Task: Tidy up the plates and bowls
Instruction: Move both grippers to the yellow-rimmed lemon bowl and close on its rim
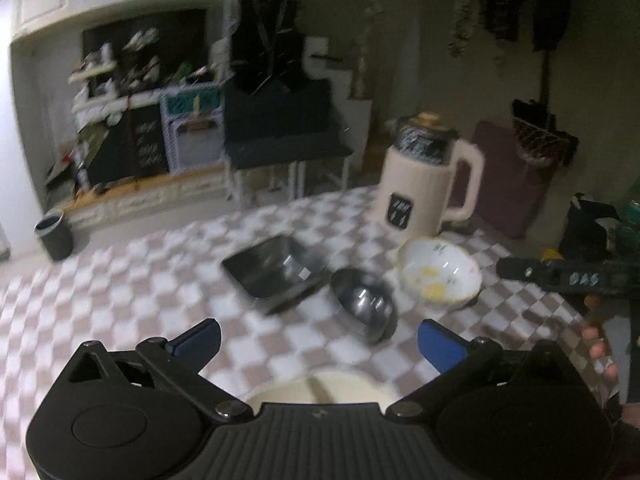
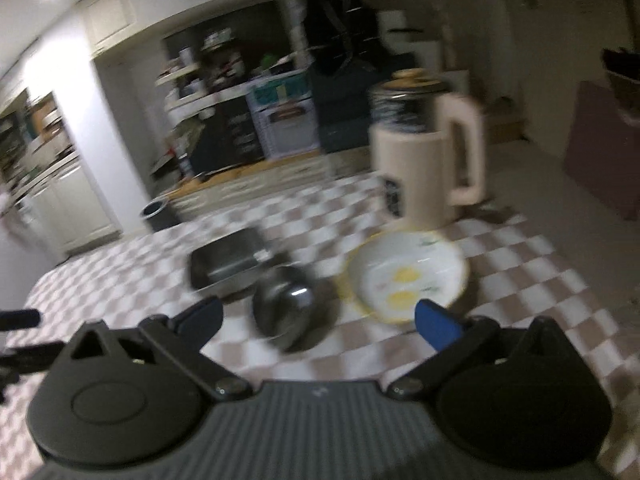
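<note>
On the checkered table a white ceramic bowl with yellow marks point(image 1: 440, 276) point(image 2: 408, 276) sits at the right, a small steel bowl point(image 1: 364, 304) point(image 2: 286, 312) in the middle, and a dark square steel tray point(image 1: 276, 270) point(image 2: 228, 266) at the left. A cream plate point(image 1: 320, 390) lies right below my left gripper point(image 1: 318, 344), which is open and empty above the table. My right gripper point(image 2: 316, 322) is open and empty, hovering near the steel bowl. In the left wrist view the right gripper shows as a dark bar point(image 1: 560, 276) at the right edge.
A tall cream jug with a dark lid point(image 1: 428, 176) point(image 2: 424, 148) stands behind the white bowl. Beyond the table are shelves, a dark chair and a small bin point(image 1: 54, 234) on the floor.
</note>
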`<state>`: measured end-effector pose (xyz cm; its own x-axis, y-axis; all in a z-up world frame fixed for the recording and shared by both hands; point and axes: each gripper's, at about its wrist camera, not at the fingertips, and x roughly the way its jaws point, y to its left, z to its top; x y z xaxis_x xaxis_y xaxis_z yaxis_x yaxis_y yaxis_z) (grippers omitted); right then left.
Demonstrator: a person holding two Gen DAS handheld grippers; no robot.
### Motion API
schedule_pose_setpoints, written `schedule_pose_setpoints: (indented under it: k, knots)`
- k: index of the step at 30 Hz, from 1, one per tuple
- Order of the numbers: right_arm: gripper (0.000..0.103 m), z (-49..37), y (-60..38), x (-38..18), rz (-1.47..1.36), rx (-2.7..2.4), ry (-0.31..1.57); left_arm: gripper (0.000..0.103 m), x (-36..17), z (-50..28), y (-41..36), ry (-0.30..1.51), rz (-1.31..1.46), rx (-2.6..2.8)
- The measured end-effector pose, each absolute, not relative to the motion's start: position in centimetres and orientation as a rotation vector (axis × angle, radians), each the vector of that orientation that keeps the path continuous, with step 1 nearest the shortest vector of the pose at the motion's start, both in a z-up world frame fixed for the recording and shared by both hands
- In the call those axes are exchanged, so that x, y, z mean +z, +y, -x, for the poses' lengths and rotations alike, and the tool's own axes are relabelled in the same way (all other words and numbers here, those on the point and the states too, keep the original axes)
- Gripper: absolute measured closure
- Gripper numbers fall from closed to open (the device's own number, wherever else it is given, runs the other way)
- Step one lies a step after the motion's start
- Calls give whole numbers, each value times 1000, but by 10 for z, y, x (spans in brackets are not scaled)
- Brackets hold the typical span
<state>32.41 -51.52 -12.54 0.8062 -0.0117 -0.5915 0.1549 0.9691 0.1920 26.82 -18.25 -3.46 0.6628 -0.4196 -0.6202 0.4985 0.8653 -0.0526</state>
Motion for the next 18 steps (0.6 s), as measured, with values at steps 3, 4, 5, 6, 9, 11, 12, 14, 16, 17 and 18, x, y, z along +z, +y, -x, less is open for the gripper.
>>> schedule_pose_setpoints:
  k: [3, 4, 5, 6, 9, 11, 12, 14, 16, 17, 18]
  knots:
    - [0, -327, -545, -136, -247, -142, 602, 0, -33, -287, -215, 642, -146, -593]
    - [0, -328, -554, -140, -253, -153, 595, 0, -34, -291, -227, 638, -161, -612]
    - [0, -331, -563, -145, -260, -170, 591, 0, -35, -296, -238, 632, -176, -625]
    - [0, -334, -573, -151, -271, -189, 594, 0, -39, -302, -252, 626, -191, -640]
    - [1, -344, -601, -167, -328, -218, 606, 2, -54, -323, -294, 640, -210, -699]
    - [13, -353, -619, -180, -374, -247, 629, 9, -67, -338, -317, 673, -216, -724]
    - [22, -357, -625, -187, -399, -256, 640, 15, -76, -348, -329, 699, -219, -731]
    - [31, -366, -640, -201, -461, -239, 653, 24, -92, -367, -348, 754, -217, -730]
    - [40, -376, -647, -212, -493, -226, 659, 31, -111, -387, -363, 810, -209, -721]
    - [41, -381, -649, -217, -495, -226, 663, 33, -119, -396, -367, 834, -202, -714]
    - [43, -387, -650, -221, -495, -226, 669, 39, -128, -406, -372, 860, -193, -704]
